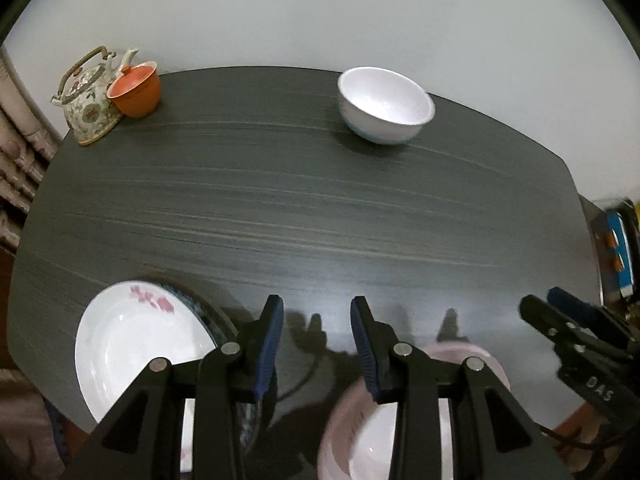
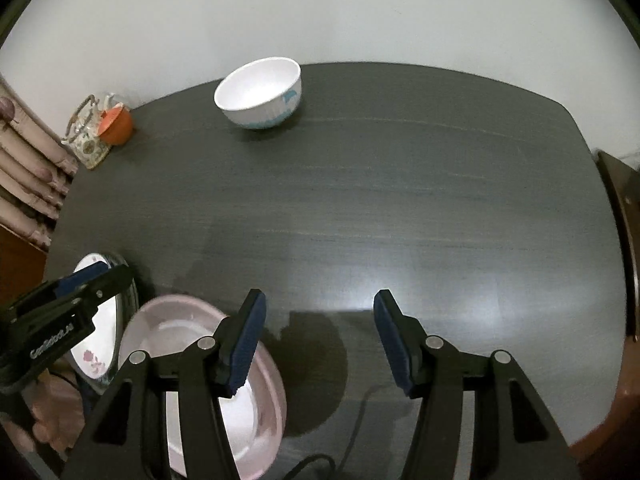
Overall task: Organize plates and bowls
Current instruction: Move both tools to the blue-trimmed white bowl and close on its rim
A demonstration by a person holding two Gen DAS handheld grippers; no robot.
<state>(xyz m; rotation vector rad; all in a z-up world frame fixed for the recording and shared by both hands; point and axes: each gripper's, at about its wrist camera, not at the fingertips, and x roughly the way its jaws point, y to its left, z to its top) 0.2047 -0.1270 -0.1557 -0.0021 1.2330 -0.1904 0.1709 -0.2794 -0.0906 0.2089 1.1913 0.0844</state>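
While both grippers hang over the near edge of the dark table (image 2: 400, 200) with nothing between their pads, the step in hand looks like the gap between placements: the plates are gathered and a bowl remains. The left gripper (image 1: 316, 344) stands parted over bare tabletop, gripping nothing; the right gripper (image 2: 320, 340) is released too, its jaws spread wider, its left finger (image 2: 246, 344) hanging in front of the pink-rimmed plate (image 2: 192, 320) without pinching it. In the left wrist view the flowered white plate (image 1: 132, 340) sits at about 8 o'clock, resting on a darker patterned dish (image 1: 208, 316), and the pink-rimmed plate lies just beside it at 5 o'clock. The white bowl (image 2: 260, 96) stands alone at 11 o'clock in the right wrist view, well apart from the plates, near the far edge. A teapot (image 1: 88, 100) and an orange cup (image 1: 136, 88) touch at 10 o'clock. The next move likely calls for reaching across to the bowl and closing one pad inside its rim, one outside.
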